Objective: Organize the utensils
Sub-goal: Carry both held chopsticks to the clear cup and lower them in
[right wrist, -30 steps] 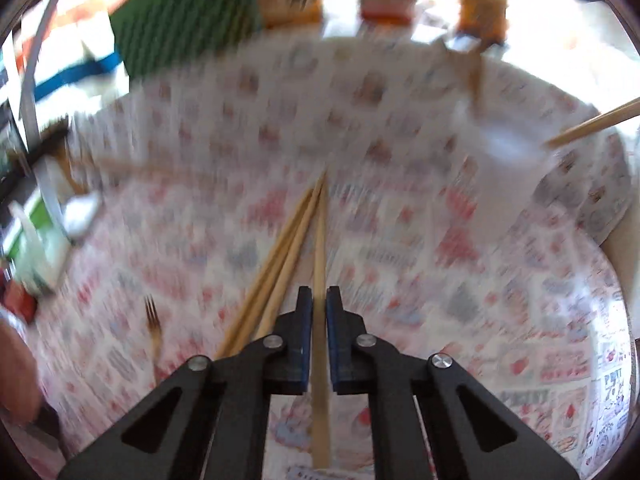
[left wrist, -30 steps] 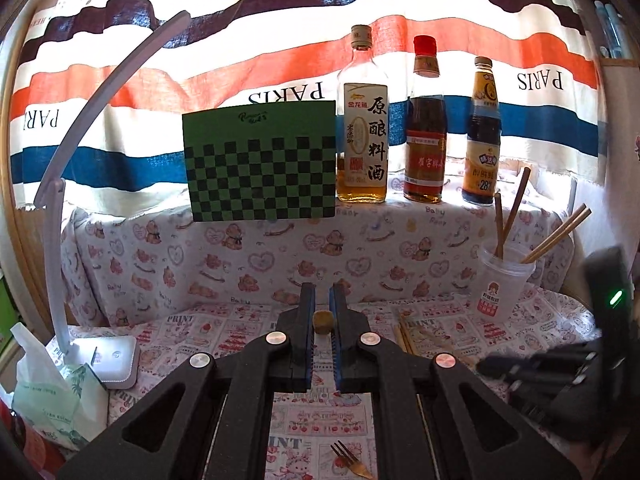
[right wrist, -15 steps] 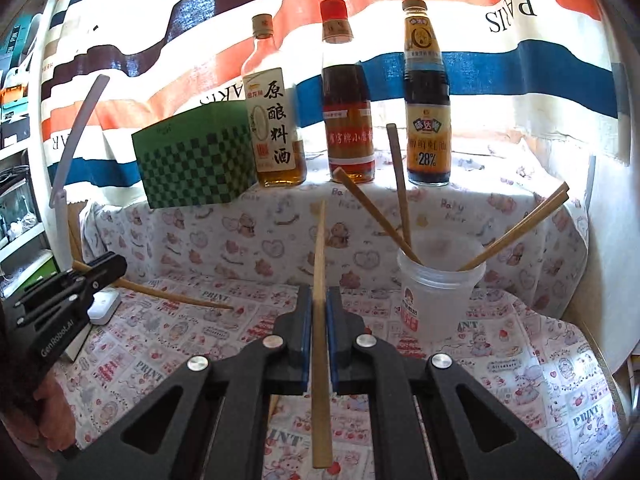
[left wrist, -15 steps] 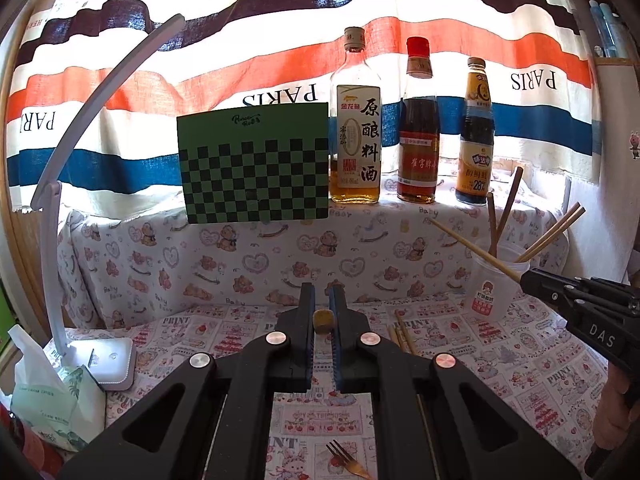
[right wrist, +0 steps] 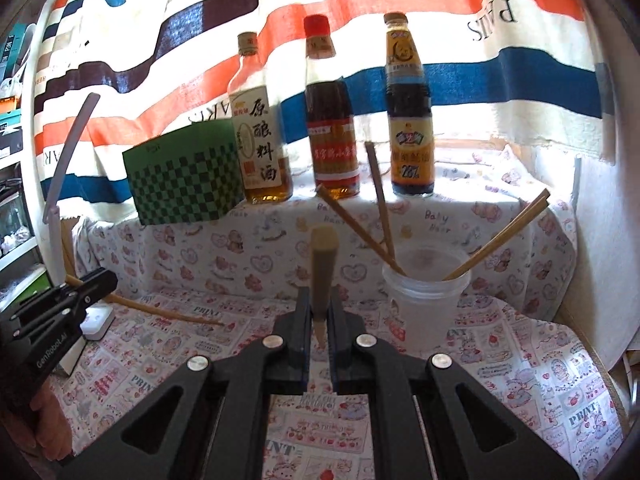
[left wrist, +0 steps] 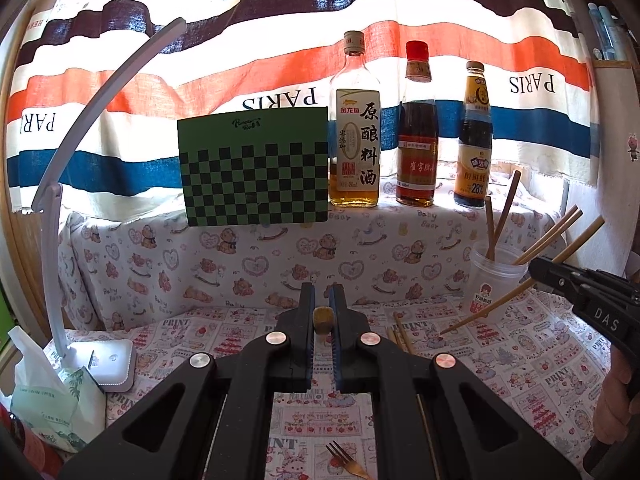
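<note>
On the far left we see a bag of tissues [left wrist: 48, 404] and a white lamp [left wrist: 102, 364] standing on the cloth with little pictures [left wrist: 520, 360]. The lamp's long arm bends up and over. Behind it hangs a striped curtain [left wrist: 200, 60].

Next comes a green checkered card [left wrist: 254, 170], leaning up on the raised ledge at the back. Beside it stand three bottles in a row: a yellow one [left wrist: 355, 136], a dark red one with a red cap [left wrist: 417, 136], and a dark one with a "28%" label [left wrist: 474, 144].

In the middle, our left tongs [left wrist: 322, 320] are pressed together on a chopstick [left wrist: 321, 318]. We see only its blunt end between the tips in this view. Low down on the cloth lies a small fork [left wrist: 344, 462], and a few loose chopsticks [left wrist: 400, 336] lie just right of the tongs.

Our right tongs [right wrist: 319, 320] are pressed together on another chopstick [right wrist: 323, 268]. It points up and toward the camera, so it looks blurry.

To the right stands a clear plastic cup [right wrist: 424, 292] with a few chopsticks [right wrist: 380, 204] leaning in it. The right tongs are near the cup, on its left side, and the chopstick they hold is not in the cup
</note>
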`<action>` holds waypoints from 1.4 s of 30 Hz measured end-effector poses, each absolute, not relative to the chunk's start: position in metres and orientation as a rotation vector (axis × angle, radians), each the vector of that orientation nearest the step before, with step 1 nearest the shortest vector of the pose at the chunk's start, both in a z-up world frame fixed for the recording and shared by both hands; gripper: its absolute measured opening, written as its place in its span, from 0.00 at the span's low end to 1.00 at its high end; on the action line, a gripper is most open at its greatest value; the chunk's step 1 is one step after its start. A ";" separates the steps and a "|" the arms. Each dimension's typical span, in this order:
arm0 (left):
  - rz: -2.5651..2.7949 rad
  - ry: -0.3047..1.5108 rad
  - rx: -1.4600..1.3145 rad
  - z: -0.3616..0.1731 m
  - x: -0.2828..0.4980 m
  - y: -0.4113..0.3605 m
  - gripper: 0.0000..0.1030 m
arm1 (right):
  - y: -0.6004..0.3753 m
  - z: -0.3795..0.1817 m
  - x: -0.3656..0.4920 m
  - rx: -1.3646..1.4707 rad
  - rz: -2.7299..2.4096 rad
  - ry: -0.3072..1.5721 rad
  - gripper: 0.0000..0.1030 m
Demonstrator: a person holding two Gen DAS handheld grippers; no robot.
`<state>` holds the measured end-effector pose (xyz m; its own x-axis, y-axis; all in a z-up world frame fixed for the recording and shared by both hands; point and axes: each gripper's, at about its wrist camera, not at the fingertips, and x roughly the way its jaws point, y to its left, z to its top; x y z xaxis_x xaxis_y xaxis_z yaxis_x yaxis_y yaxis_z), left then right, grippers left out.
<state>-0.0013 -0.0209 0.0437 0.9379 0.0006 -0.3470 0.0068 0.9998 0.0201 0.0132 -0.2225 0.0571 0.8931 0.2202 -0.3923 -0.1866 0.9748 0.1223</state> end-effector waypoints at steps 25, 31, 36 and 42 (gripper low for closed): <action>-0.020 0.311 -0.016 0.050 -0.010 -0.017 0.06 | -0.297 0.084 0.009 0.195 -0.007 0.110 0.06; -0.023 0.296 -0.026 0.050 -0.011 -0.015 0.06 | -0.298 0.088 0.005 0.184 -0.020 0.033 0.06; -0.028 0.311 -0.013 0.046 -0.008 -0.018 0.06 | -0.283 0.109 0.010 0.154 -0.048 -0.055 0.06; -0.030 0.320 -0.049 0.048 -0.007 -0.010 0.06 | -0.267 0.112 0.042 0.080 -0.114 -0.074 0.06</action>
<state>-0.0071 -0.0102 0.0479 0.9487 -0.0373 -0.3139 0.0218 0.9984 -0.0528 0.0416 -0.2672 0.1119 0.9908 -0.1163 0.0689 0.1104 0.9903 0.0841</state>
